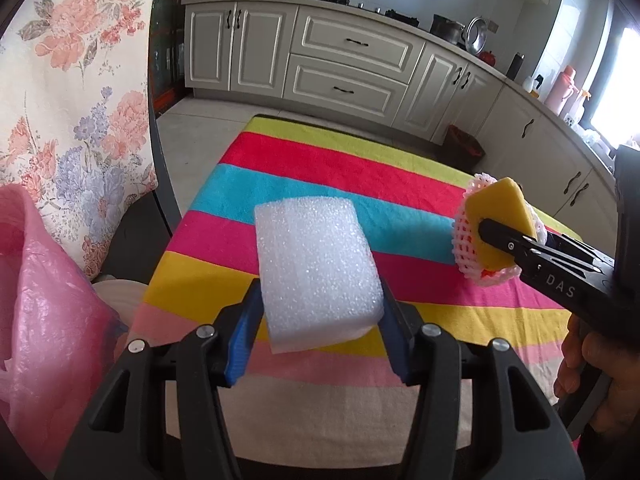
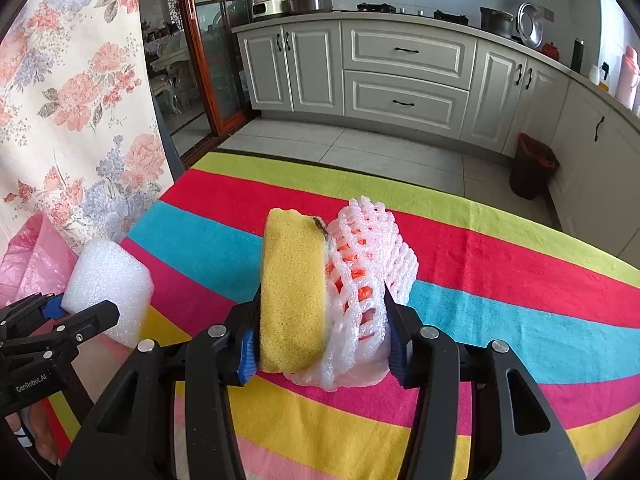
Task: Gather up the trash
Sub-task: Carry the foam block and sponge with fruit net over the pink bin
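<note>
While your left gripper (image 1: 320, 320) fingers clamp the white foam block (image 1: 316, 268) and your right gripper (image 2: 320, 332) pinches the yellow sponge (image 2: 294, 292) with foam net (image 2: 368, 264) above the striped bench (image 2: 500, 320), keep both squeezed and carry them to the pink bag (image 1: 44, 300) at left.

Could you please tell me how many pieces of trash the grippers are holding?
3: a white foam block in the left gripper; a yellow sponge and foam fruit net together in the right gripper.
</note>
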A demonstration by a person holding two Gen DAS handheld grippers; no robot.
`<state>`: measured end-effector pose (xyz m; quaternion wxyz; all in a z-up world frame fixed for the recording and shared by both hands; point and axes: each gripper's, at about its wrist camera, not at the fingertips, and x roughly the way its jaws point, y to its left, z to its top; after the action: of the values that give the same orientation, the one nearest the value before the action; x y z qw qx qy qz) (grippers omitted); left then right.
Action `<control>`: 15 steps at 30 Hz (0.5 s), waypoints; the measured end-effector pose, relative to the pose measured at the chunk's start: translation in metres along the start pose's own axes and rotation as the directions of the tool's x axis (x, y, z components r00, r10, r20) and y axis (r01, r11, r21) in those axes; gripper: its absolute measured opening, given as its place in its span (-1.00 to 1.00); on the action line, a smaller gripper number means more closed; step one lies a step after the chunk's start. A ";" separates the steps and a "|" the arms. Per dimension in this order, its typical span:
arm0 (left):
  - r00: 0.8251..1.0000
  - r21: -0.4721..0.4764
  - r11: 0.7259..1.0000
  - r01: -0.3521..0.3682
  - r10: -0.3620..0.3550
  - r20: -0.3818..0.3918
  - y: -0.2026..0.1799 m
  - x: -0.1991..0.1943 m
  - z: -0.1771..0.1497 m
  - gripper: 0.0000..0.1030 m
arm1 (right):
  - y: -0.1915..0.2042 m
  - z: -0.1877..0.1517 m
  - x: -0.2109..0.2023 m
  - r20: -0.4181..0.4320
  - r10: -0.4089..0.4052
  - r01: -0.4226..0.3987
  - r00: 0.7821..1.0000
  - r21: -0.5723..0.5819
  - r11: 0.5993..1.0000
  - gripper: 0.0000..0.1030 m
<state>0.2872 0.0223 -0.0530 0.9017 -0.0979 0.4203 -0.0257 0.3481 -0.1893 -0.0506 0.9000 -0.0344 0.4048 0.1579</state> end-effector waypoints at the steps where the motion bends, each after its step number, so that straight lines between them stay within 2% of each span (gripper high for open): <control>1: 1.000 -0.001 1.000 0.003 -0.003 0.008 0.001 -0.005 0.000 0.03 | 0.000 0.000 -0.006 0.011 -0.001 0.001 1.000 0.002 1.000 -0.06; 15: 0.991 -0.006 1.000 -0.006 0.007 0.134 0.013 -0.085 -0.005 0.03 | 0.012 -0.005 -0.081 0.128 -0.017 0.018 0.992 -0.007 1.000 -0.06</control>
<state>0.2280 0.0447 0.0049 0.9278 -0.1008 0.3590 -0.0149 0.2905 -0.1994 0.0066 0.9252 -0.0314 0.3454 0.1538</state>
